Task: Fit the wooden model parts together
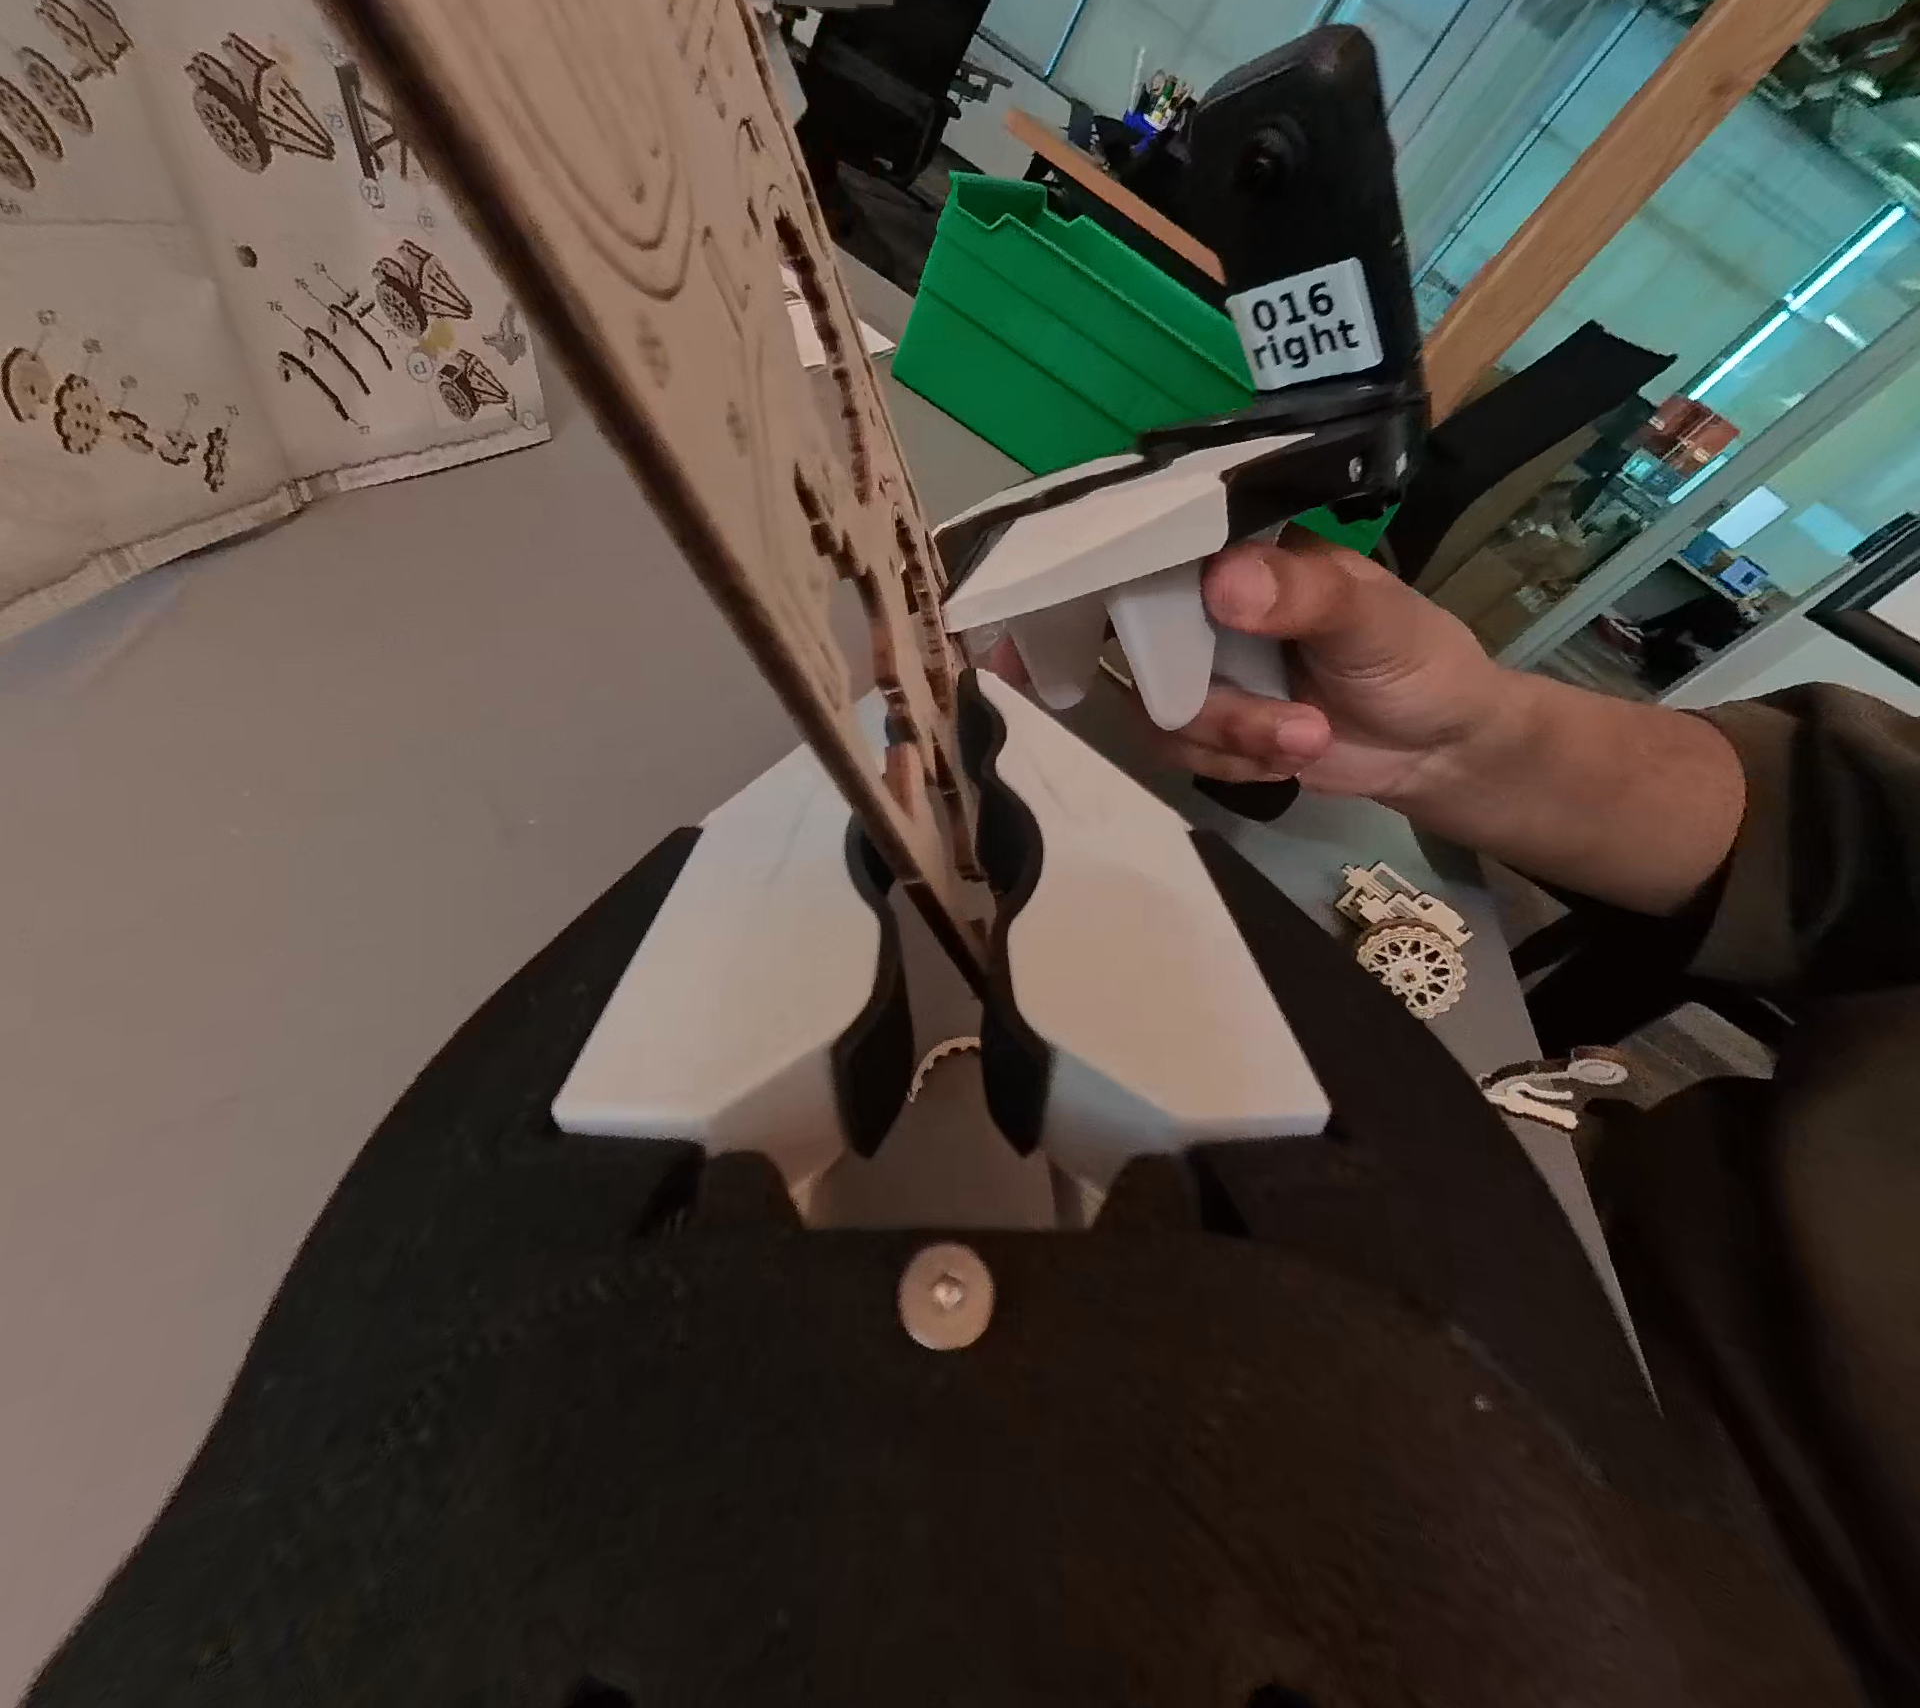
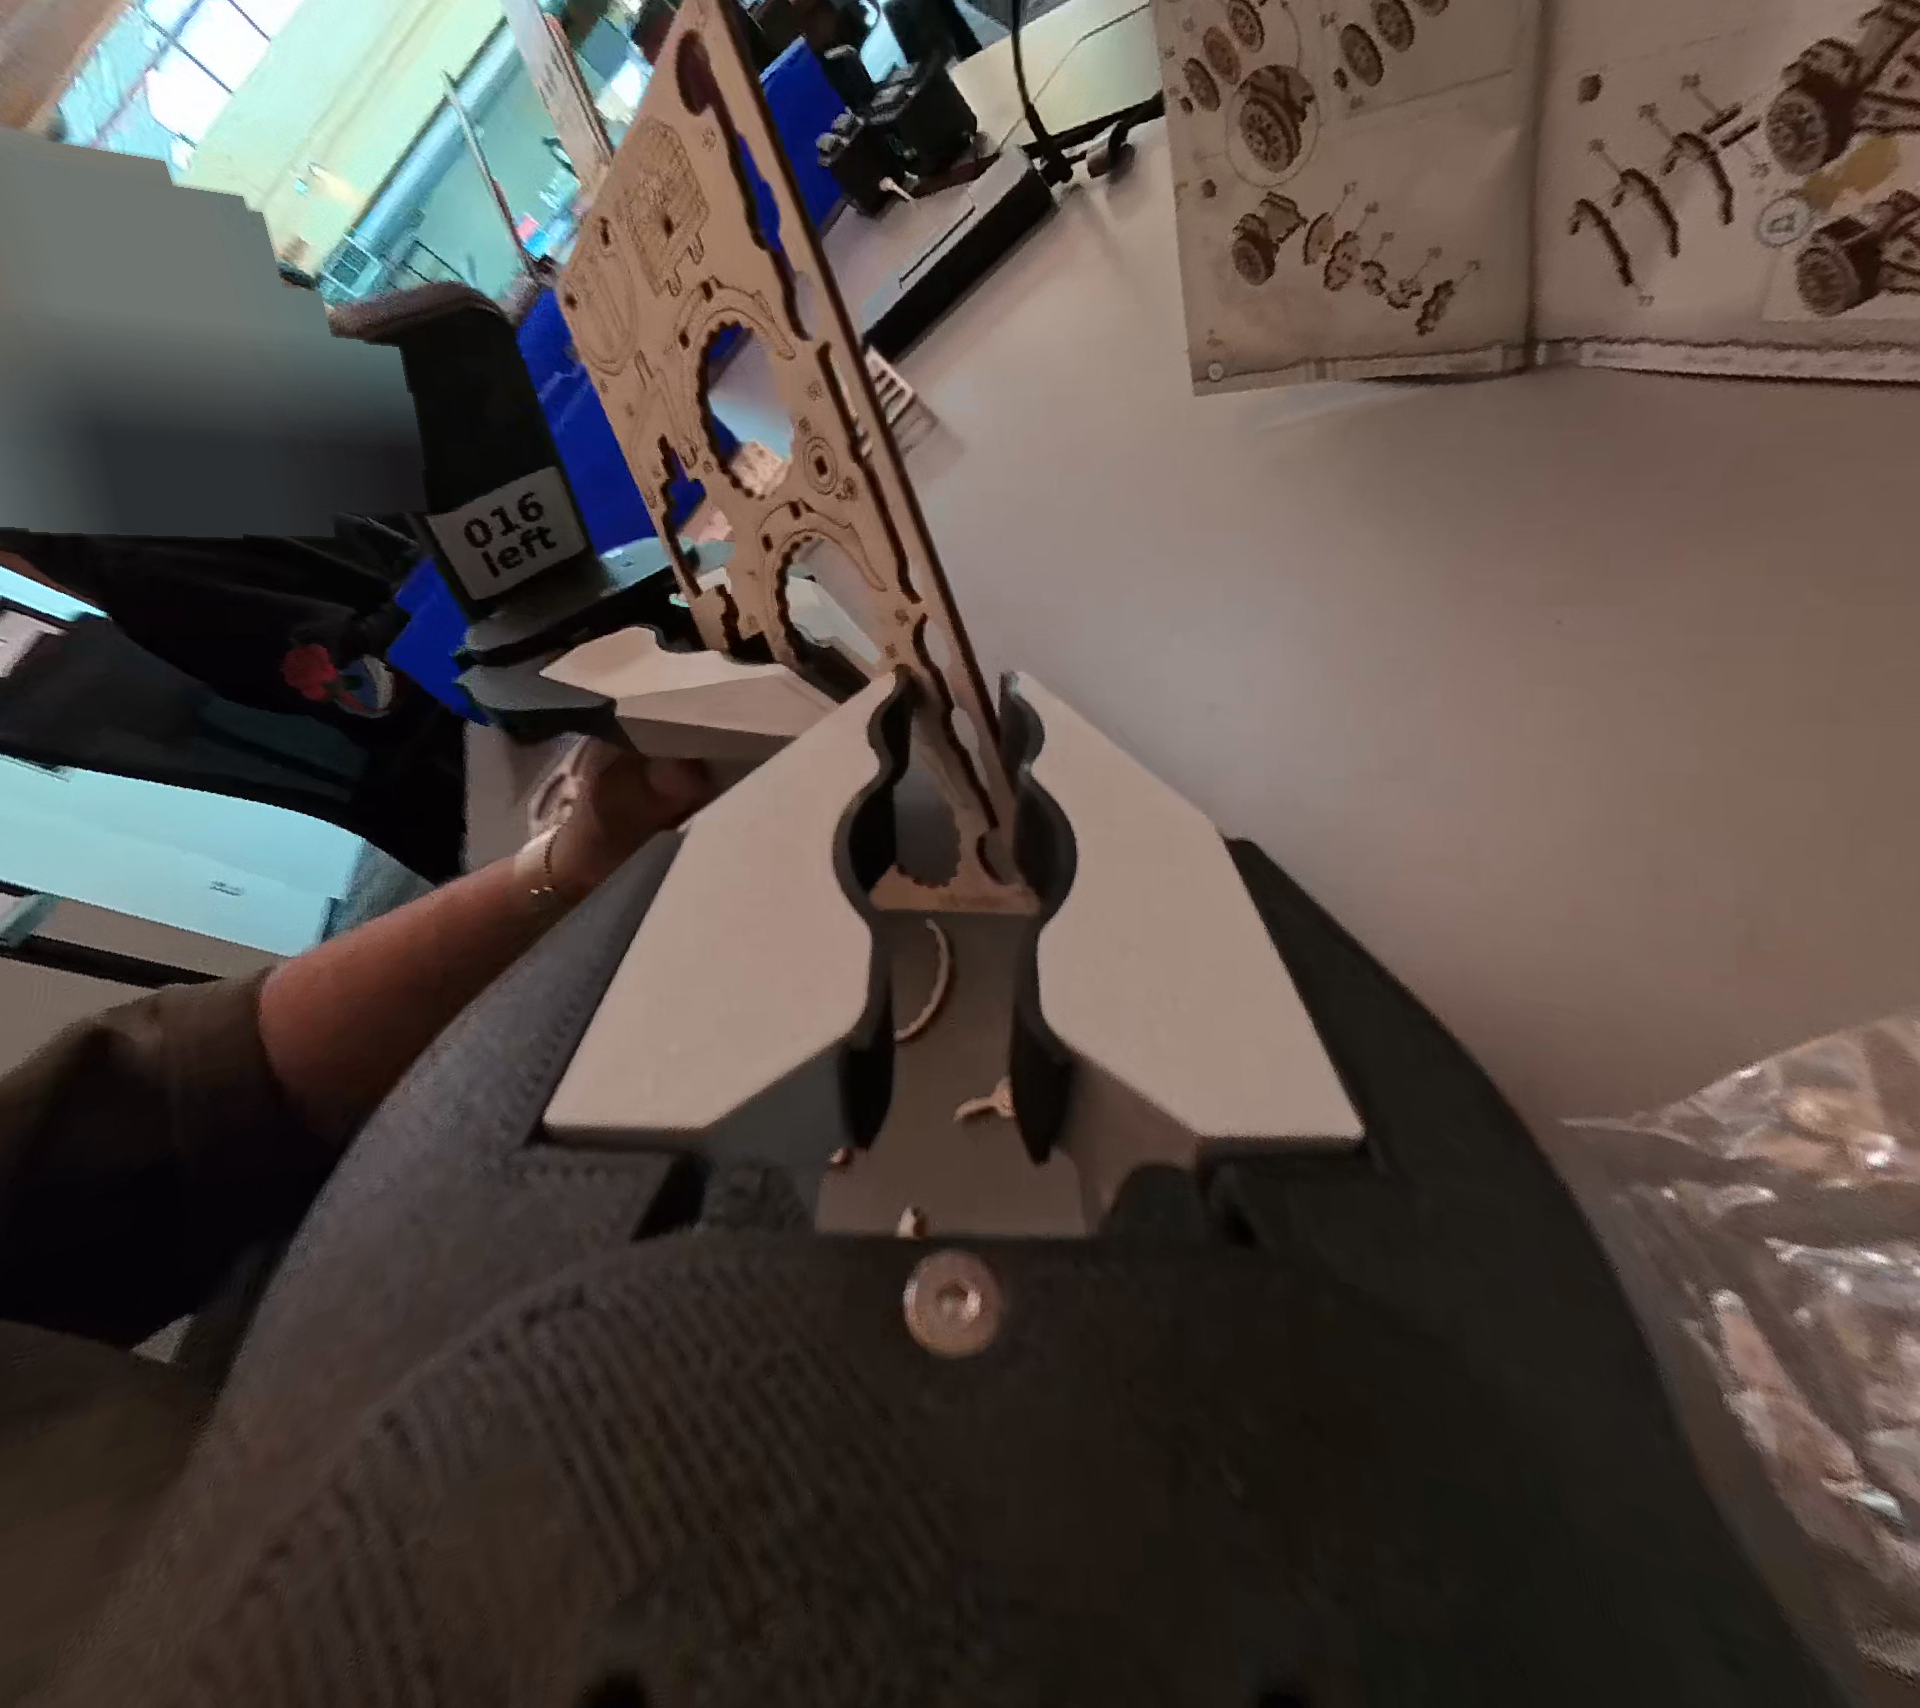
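The thin, light and probably brittle wooden sheet [image 1: 582, 224] is pinched at its solid edge by the left gripper [image 1: 940, 837] and the right gripper [image 2: 951, 785], away from the fragile cut-outs.

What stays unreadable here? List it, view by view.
- Left wrist view: flat laser-cut plywood parts sheet, top cut off by the frame edge, surface blurred.
- Left wrist view: small wooden wheeled model, far side hidden by a sleeve.
- Right wrist view: crinkled clear plastic bag, contents blurred and cut off.
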The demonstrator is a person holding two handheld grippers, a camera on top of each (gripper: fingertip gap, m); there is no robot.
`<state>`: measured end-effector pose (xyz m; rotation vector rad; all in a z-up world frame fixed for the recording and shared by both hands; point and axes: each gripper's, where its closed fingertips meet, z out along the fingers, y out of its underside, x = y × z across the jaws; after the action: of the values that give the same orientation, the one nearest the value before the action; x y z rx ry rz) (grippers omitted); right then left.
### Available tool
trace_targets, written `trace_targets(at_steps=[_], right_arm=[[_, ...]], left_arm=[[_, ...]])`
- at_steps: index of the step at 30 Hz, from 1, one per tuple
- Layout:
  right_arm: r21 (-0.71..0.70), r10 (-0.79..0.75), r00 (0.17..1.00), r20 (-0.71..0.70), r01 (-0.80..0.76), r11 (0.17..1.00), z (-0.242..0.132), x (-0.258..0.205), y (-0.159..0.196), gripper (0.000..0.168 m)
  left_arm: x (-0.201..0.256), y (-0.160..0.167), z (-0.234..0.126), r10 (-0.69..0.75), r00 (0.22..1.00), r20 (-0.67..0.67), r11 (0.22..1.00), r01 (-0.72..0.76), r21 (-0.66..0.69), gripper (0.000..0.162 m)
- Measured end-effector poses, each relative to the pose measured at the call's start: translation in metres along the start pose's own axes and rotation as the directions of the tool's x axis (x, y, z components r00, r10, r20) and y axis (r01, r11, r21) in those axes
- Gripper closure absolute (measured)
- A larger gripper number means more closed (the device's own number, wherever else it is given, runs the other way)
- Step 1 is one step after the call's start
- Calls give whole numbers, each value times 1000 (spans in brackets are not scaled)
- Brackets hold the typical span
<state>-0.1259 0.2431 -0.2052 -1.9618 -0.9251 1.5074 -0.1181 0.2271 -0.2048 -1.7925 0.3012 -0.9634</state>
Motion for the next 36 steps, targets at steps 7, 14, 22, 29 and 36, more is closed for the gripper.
trace_targets(at_steps=[7,14,22,29,36], right_arm=[[-76,-385,892,-235,378,923,-1,-1,-4,152],[-41,-415,882,-223,416,908,-3,-4,-9,147],[-8,-218,976,-31,218,976,-8,-7,-13,138],[-85,-324,946,10,324,942,-7,-15,-6,149],[-128,-397,917,-29,391,912,-8,-15,-5,156]], left_arm=[[-1,-1,0,-12,1000,1,1000,12,5,162],[1,-5,-4,-56,996,-63,998,59,34,162],[9,-3,-3,-66,989,-135,998,69,15,162],[9,-3,-4,-86,985,-150,996,90,16,162],[10,-2,-3,-76,986,-146,997,78,8,162]])
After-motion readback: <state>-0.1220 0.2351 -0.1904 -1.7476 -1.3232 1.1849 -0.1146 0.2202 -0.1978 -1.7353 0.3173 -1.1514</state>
